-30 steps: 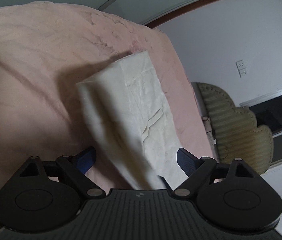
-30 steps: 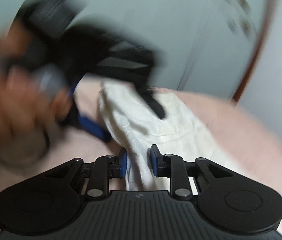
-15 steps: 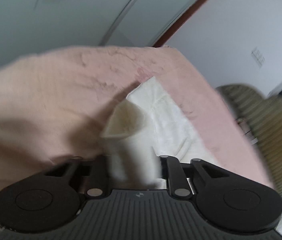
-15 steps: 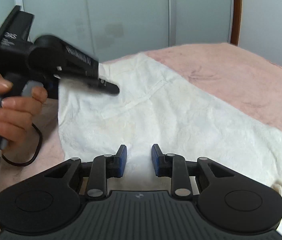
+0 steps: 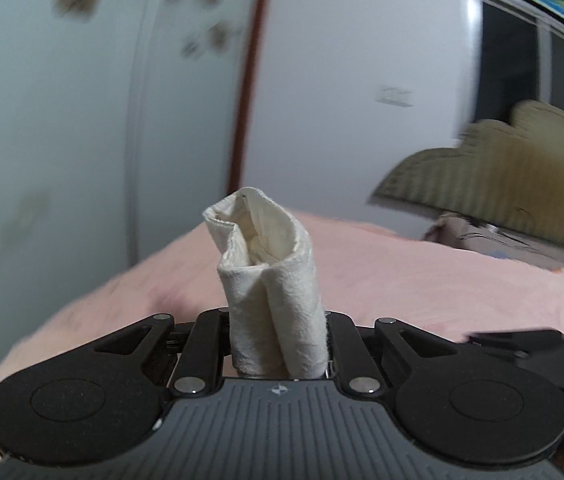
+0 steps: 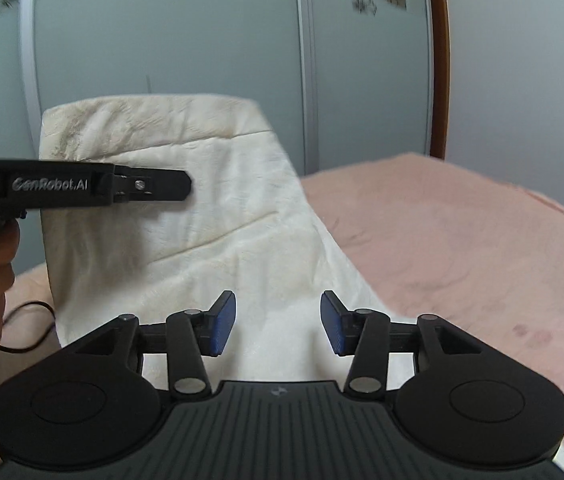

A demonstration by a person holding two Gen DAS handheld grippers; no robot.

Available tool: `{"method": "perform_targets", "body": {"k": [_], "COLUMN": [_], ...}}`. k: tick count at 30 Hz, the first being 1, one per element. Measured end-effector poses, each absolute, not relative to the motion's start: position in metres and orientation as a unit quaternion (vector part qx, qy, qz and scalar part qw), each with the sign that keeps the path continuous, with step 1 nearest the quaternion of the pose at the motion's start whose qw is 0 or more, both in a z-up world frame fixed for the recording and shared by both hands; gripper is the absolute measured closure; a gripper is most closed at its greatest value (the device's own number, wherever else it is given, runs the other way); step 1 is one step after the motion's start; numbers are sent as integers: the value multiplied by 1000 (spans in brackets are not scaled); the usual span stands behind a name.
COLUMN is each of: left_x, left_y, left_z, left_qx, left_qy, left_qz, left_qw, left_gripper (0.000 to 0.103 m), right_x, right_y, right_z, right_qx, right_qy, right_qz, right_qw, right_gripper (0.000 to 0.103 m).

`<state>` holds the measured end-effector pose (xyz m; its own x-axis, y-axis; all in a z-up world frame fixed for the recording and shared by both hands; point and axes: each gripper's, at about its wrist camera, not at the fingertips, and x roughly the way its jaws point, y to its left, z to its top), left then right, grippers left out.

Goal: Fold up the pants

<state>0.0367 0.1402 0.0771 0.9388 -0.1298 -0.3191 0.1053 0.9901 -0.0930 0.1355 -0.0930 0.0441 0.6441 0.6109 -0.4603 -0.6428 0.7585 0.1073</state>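
Since half a second ago the right gripper (image 6: 278, 322) has spread its jaws and let go, while the left gripper (image 5: 278, 344) has lifted with its jaws pinching a bunched edge of the pants (image 5: 270, 280), which stands up toward 12 o'clock from the grip. From the right wrist view the pants (image 6: 202, 216) hang as a raised cream sheet at 11 o'clock, their lower part trailing down onto the pink bed (image 6: 461, 240), held high probably so the free length can be carried over for the next fold. Beyond, at 2 o'clock in the left view, a striped cushion (image 5: 501, 172) sits past the bed's edge.
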Motion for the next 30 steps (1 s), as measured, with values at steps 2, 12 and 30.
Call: {"method": "perform_targets", "body": {"k": [2,12,30], "left_x": [26,1,-5], "left_y": [117,3,-132], "left_z": [83,69,12], "left_qx": [-16,62,102], "left_qy": [151,131,176], "left_qz": [-85,-204,-322], "left_qw": [985,968,925], "left_gripper": [89,88,88], "right_x": [125,73,18], "right_y": [-107,-188,-304], "right_z": [49,60,32], "right_qx": [-27,-84,-59], "right_qy": [226,148,195], "right_qz": [357,366,252], "right_qw": [906,915,946], "right_gripper": [57,50,49]}}
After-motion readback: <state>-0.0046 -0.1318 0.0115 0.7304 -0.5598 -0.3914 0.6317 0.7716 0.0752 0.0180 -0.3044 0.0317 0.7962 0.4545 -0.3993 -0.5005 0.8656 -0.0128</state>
